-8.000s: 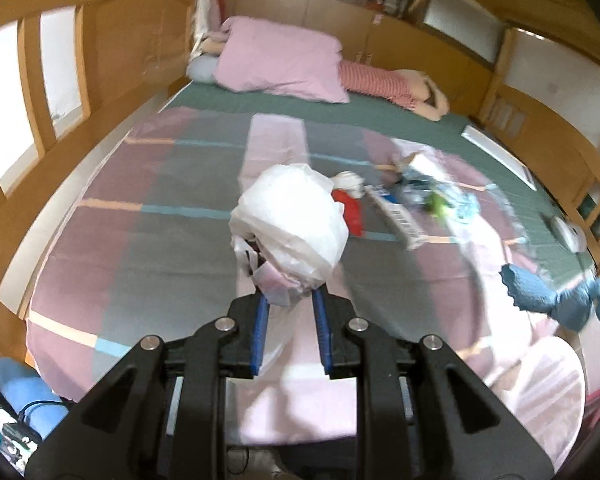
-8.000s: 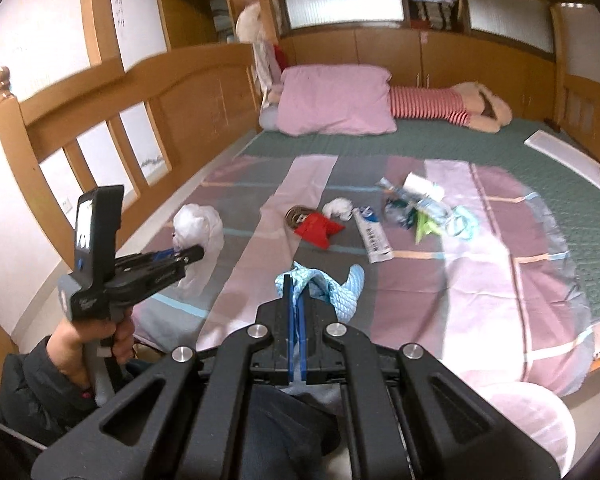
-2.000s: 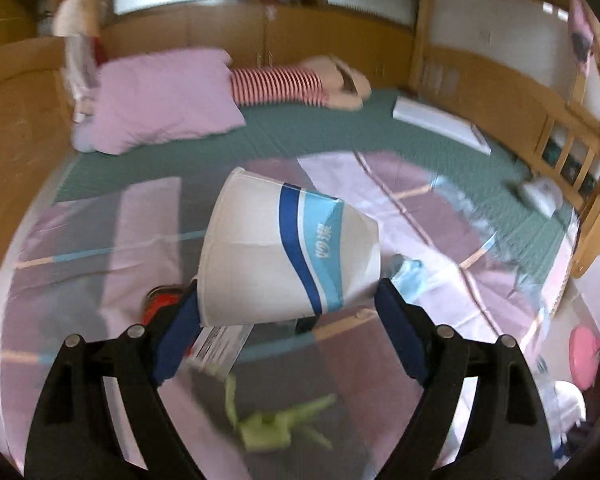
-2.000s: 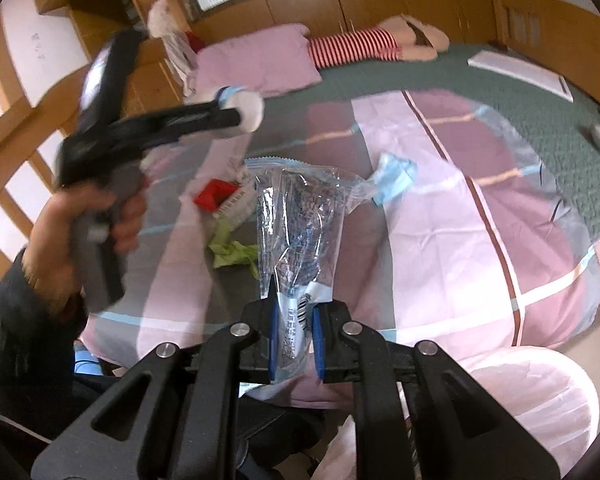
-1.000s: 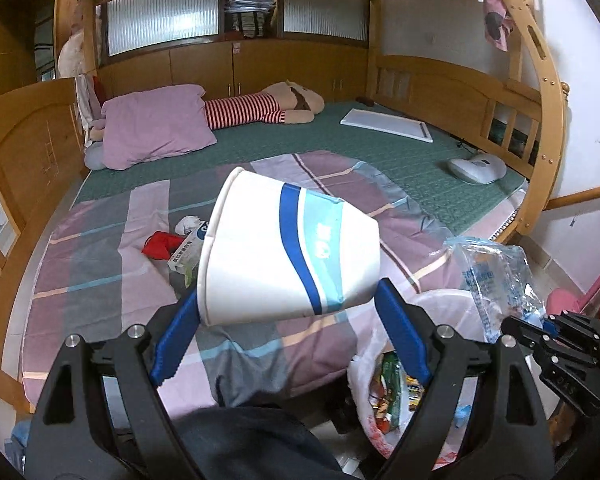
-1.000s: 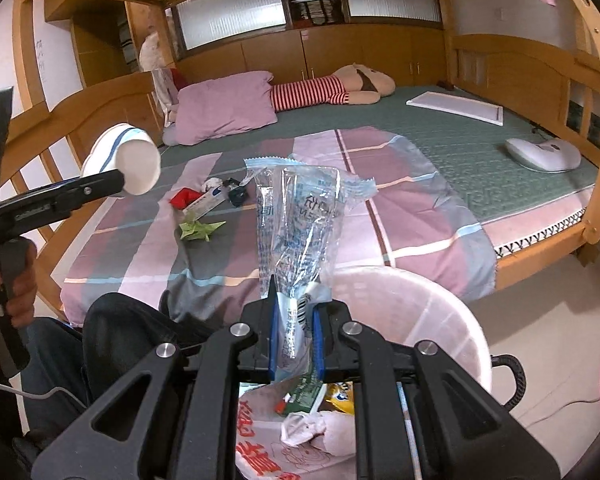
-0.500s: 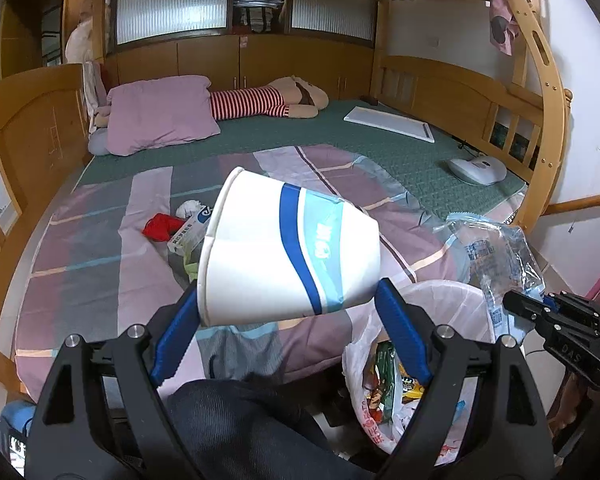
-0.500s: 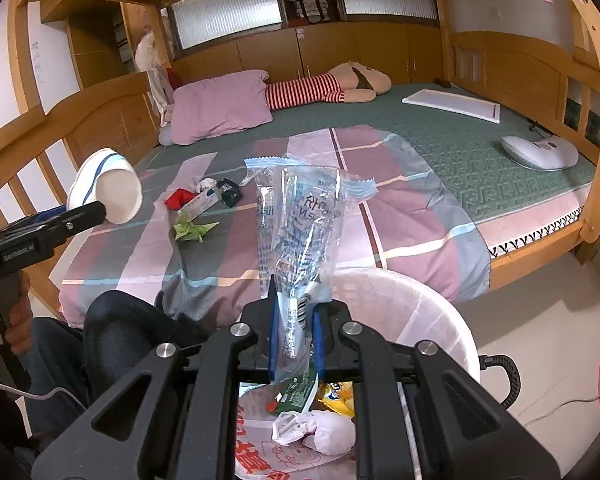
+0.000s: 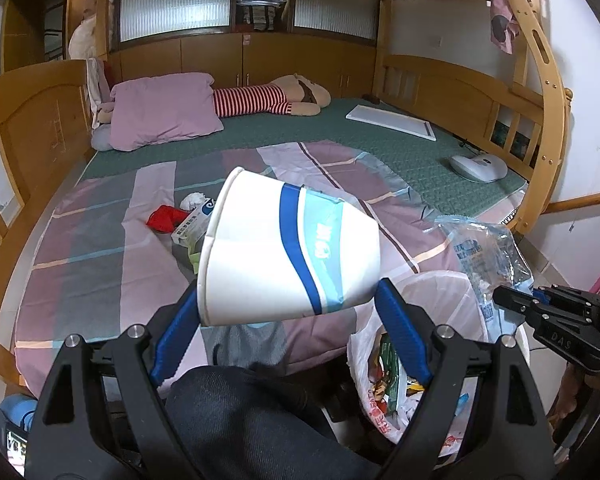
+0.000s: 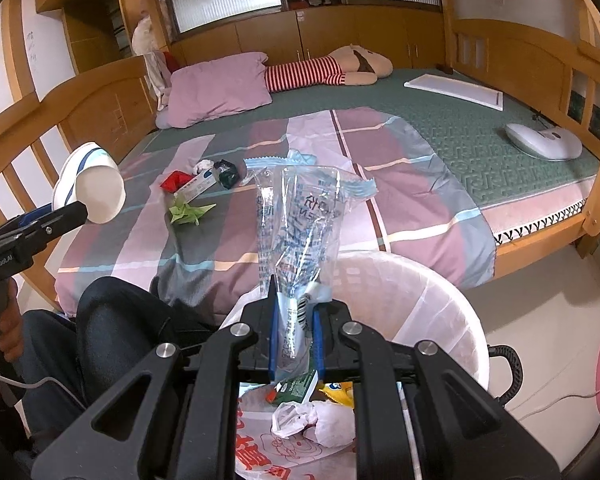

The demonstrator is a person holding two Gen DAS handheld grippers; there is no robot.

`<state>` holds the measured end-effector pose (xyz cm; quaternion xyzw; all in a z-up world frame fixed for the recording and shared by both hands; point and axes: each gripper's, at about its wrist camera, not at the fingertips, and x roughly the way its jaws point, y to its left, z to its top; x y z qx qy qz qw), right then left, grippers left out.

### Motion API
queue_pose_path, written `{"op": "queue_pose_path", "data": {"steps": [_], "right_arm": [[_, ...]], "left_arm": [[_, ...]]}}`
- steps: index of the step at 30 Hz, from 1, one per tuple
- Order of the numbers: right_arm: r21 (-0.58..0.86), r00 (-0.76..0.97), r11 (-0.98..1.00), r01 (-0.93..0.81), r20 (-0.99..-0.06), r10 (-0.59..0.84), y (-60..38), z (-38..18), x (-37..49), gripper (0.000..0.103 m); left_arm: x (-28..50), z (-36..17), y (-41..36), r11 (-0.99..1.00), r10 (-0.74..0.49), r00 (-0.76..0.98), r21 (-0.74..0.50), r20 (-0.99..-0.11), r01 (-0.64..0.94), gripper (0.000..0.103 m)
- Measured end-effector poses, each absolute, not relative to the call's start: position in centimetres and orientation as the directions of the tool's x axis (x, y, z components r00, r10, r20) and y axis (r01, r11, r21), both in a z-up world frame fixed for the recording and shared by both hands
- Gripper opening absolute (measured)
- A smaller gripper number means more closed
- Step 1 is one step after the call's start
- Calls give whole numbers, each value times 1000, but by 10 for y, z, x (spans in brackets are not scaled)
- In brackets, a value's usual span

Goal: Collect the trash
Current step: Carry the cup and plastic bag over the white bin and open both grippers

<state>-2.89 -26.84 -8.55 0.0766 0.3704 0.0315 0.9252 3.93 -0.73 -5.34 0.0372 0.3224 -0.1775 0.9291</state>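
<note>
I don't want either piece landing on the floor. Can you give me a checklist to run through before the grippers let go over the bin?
1. Right gripper shut on the clear plastic wrapper: ok.
2. Wrapper above the trash bin opening: ok.
3. Left gripper holding the paper cup by its sides: ok.
4. Cup above the bin: not ok, it hangs over the bed edge and the person's knee.
5. Room left in the bin: ok, trash lies low.
</note>
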Motion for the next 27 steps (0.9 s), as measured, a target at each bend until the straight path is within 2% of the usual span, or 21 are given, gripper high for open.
{"op": "queue_pose_path", "data": {"steps": [21,23,24,25,27], "right_arm": [[168,602,983,68,-793,94,-293,-138,-37,16],[195,584,977,90,-805,107,-297,-143,-36,31],[203,579,974,104,-808,107,-299,-143,-36,48],[212,583,970,118,-805,105,-302,-142,-37,54],[215,608,970,113,-787,104,-304,-134,-41,54]], "left_arm": [[41,-67,-25,913,-338,687,-46,-643,406,85],[40,-67,-26,910,-345,681,-53,-645,411,85],[41,-68,-26,907,-355,674,-66,-648,415,85],[43,-68,-26,903,-372,662,-87,-651,421,85],[48,-69,-26,887,-417,631,-140,-655,440,85]]}}
